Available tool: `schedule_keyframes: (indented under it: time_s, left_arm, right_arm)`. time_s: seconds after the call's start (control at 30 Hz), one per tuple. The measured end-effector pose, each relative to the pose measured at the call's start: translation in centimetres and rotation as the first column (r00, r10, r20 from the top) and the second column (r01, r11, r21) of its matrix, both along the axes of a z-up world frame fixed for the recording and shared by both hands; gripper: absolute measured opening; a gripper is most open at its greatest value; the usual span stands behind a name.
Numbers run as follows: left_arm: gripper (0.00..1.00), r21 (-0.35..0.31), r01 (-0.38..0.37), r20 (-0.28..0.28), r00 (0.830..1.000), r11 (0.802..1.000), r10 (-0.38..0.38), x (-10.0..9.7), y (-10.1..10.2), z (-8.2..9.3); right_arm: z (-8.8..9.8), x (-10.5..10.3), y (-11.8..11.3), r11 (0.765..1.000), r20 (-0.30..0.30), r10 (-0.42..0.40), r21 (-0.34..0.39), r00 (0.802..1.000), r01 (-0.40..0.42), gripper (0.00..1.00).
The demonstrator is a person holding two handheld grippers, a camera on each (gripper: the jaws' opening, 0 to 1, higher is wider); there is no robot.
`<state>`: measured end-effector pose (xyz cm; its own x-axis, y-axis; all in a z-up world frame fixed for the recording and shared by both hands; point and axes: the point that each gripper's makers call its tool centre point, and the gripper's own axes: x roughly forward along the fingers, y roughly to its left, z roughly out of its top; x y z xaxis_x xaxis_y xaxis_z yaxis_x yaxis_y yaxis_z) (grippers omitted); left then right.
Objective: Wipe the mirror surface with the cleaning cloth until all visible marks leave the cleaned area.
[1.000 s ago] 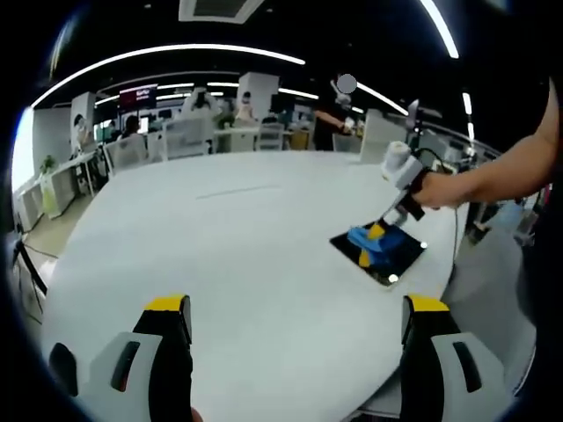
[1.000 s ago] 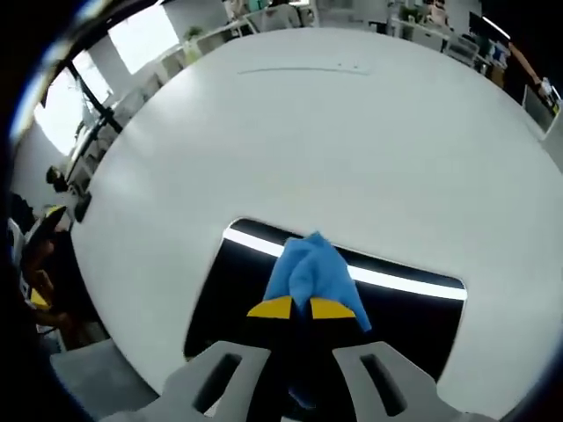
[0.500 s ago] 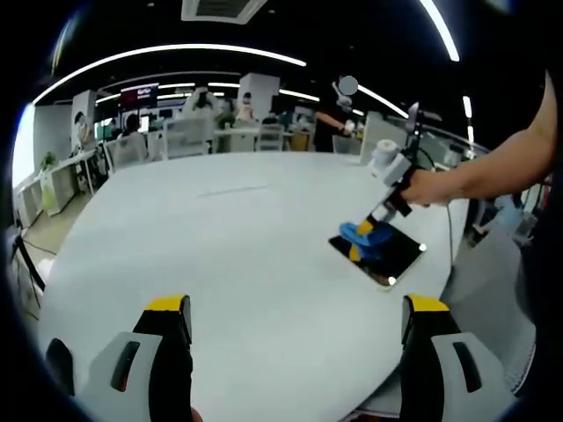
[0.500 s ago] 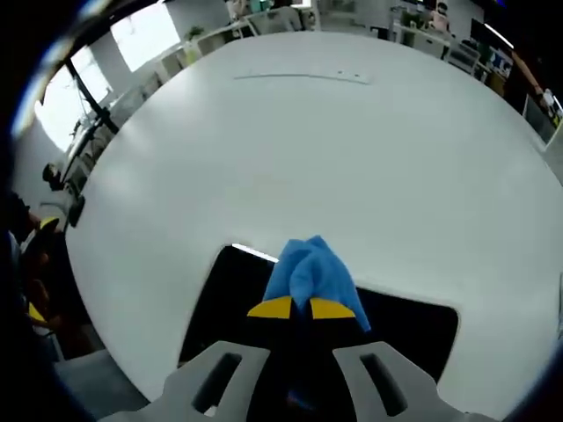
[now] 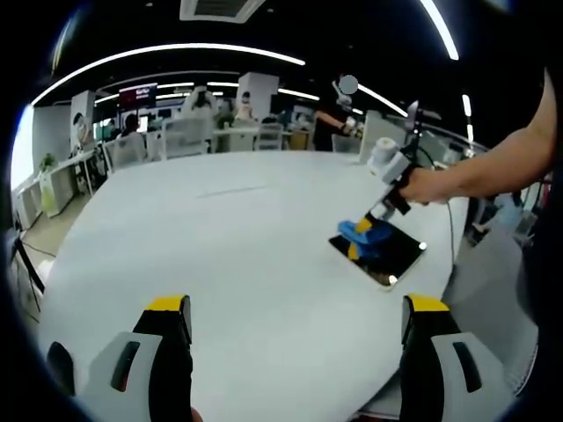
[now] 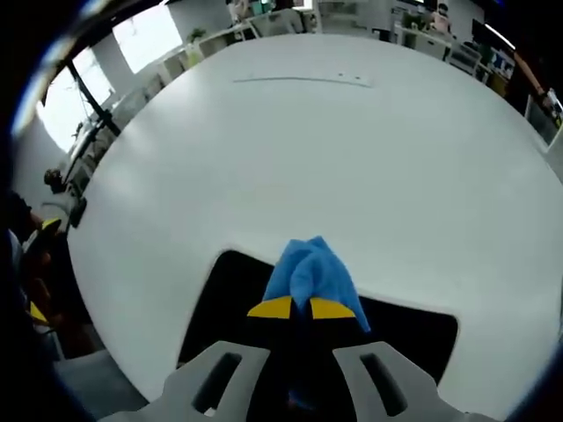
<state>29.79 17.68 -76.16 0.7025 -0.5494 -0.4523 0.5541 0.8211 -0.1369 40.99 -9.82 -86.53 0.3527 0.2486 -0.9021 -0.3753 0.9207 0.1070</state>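
Midway, the right hand-held gripper (image 6: 303,309) pinches the blue cleaning cloth (image 6: 310,271) on the dark mirror (image 6: 413,327) at six o'clock on the white worktop (image 6: 308,149); left hand-held gripper (image 5: 295,308) spread; marks indiscernible

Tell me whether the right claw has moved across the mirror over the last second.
Yes. In the left gripper view, the right claw with the blue cloth has slid from the mirror middle toward its far-left edge.

Open office, desks (image 5: 189,136), ceiling light strips (image 5: 176,54).
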Motion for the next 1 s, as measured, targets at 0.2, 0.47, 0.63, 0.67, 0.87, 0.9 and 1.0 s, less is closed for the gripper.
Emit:
schedule_keyframes:
  time_s: [0.2,0.47,0.63,0.67,0.87,0.9,1.0]
  left_arm:
    - [1.0,0.004,-0.006,0.012,1.0,1.0,0.006,0.7,0.1,0.5]
    - [1.0,0.009,-0.01,0.005,1.0,1.0,0.01,0.6,0.1,0.2]
    - [1.0,0.007,-0.005,0.003,1.0,1.0,0.005,0.5,-0.1,0.2]
    - [1.0,0.009,-0.003,0.006,1.0,1.0,0.003,0.5,-0.1,0.3]
    - [1.0,0.01,-0.002,0.008,1.0,1.0,0.002,0.5,-0.1,0.5]
    - [1.0,0.011,-0.002,0.008,1.0,1.0,0.001,0.5,0.0,0.5]
    - [1.0,0.011,-0.006,0.009,1.0,1.0,0.005,0.5,0.2,0.5]
  right_arm:
    - [0.0,0.1,-0.2,1.0,-0.002,0.008,0.002,1.0,-0.008,0.0]
    - [-0.1,0.2,-0.4,1.0,-0.001,0.021,0.004,1.0,-0.021,0.0]
    - [-0.1,0.1,-0.4,1.0,0.0,0.029,-0.001,1.0,-0.029,0.0]
    - [-0.1,0.1,-0.4,0.999,0.002,0.032,-0.002,0.999,-0.032,0.0]
    - [-0.1,0.0,-0.9,0.999,0.002,0.032,-0.011,0.999,-0.032,0.0]
    - [-0.1,0.0,-1.1,0.999,0.001,0.031,-0.014,1.0,-0.031,0.0]
    - [-0.1,-0.1,-1.6,0.999,0.002,0.028,-0.016,1.0,-0.028,0.0]
